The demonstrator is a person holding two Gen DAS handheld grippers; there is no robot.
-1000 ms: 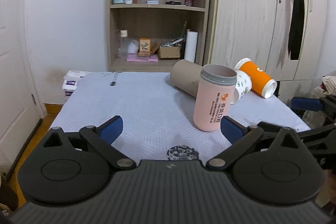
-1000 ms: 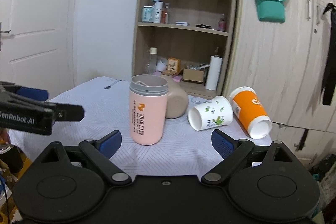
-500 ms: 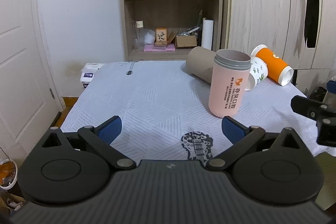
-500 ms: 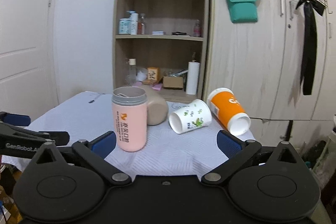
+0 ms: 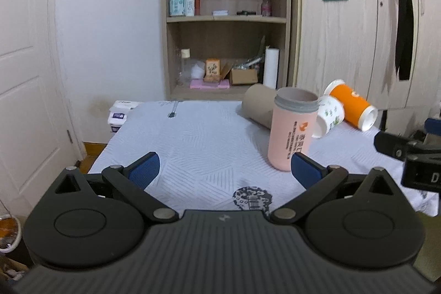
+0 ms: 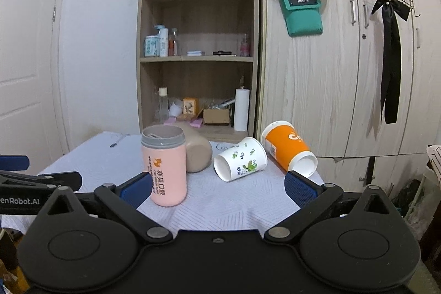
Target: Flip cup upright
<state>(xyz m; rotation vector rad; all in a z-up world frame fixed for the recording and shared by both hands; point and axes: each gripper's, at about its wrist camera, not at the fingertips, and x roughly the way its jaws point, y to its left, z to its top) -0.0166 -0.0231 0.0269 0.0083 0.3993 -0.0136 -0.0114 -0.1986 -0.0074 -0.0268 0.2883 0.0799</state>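
A pink cup (image 5: 292, 128) (image 6: 164, 166) with a grey rim stands upright on the white-clothed table (image 5: 198, 139). Behind it a tan cup (image 5: 257, 106) (image 6: 197, 153), a white floral paper cup (image 5: 329, 116) (image 6: 241, 161) and an orange paper cup (image 5: 351, 106) (image 6: 289, 149) lie on their sides. My left gripper (image 5: 224, 168) is open and empty, held back near the table's front edge. My right gripper (image 6: 217, 186) is open and empty, back from the cups; it also shows at the right edge of the left wrist view (image 5: 408, 150).
A wooden shelf unit (image 6: 198, 59) with bottles and boxes stands behind the table. Wardrobe doors (image 6: 344, 73) with a black ribbon are at the right. A white door (image 5: 24, 73) is at the left. A guitar print (image 5: 252, 199) marks the cloth's front.
Both grippers have pulled back and up from the table. The cups look smaller and farther away. The pink cup stays upright and has not moved.
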